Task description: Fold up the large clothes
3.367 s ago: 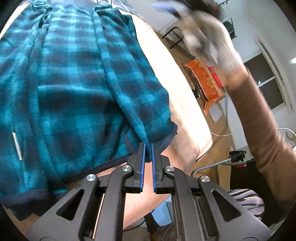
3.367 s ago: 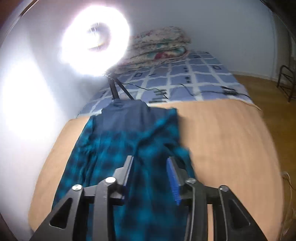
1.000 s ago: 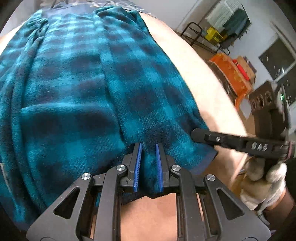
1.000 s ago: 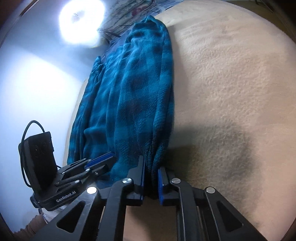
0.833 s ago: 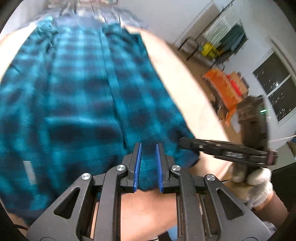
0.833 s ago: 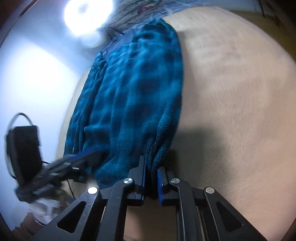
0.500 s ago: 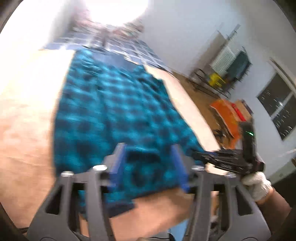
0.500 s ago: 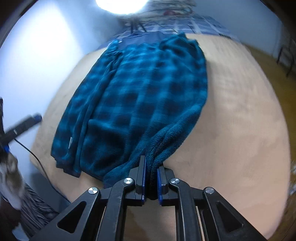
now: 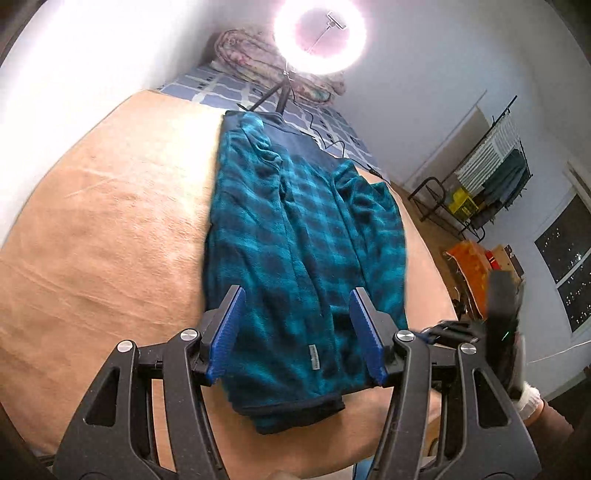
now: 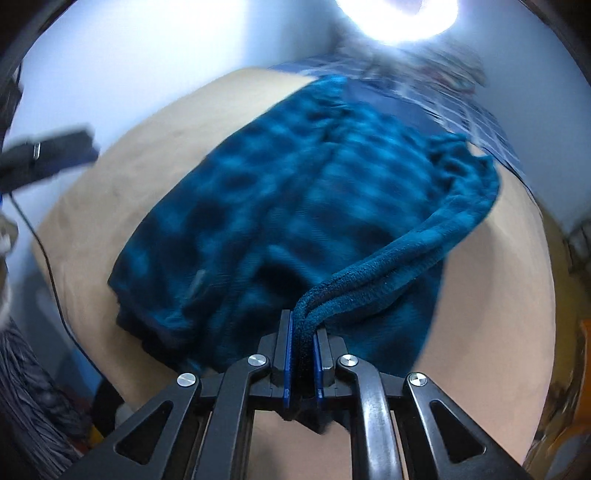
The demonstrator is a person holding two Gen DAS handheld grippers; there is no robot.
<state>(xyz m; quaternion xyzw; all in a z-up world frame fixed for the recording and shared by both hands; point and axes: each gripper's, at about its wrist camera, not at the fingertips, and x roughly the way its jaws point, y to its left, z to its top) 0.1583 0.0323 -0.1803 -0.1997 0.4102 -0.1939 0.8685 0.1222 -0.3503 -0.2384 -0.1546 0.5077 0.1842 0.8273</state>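
A teal and dark plaid fleece garment lies lengthwise on a tan bed cover, with a dark blue hem at the near end. My left gripper is open and empty, raised above the near end of the garment. My right gripper is shut on a bunched edge of the garment and lifts it off the cover. The right gripper also shows at the right of the left wrist view. The left gripper shows blurred at the left of the right wrist view.
A lit ring light on a tripod stands at the far end, before a blue checked mattress and folded quilts. A clothes rack, an orange object and wooden floor lie to the right.
My left gripper let go of the garment's hem, opened wide and lifted away. My right gripper stayed shut on the garment's edge and raised it.
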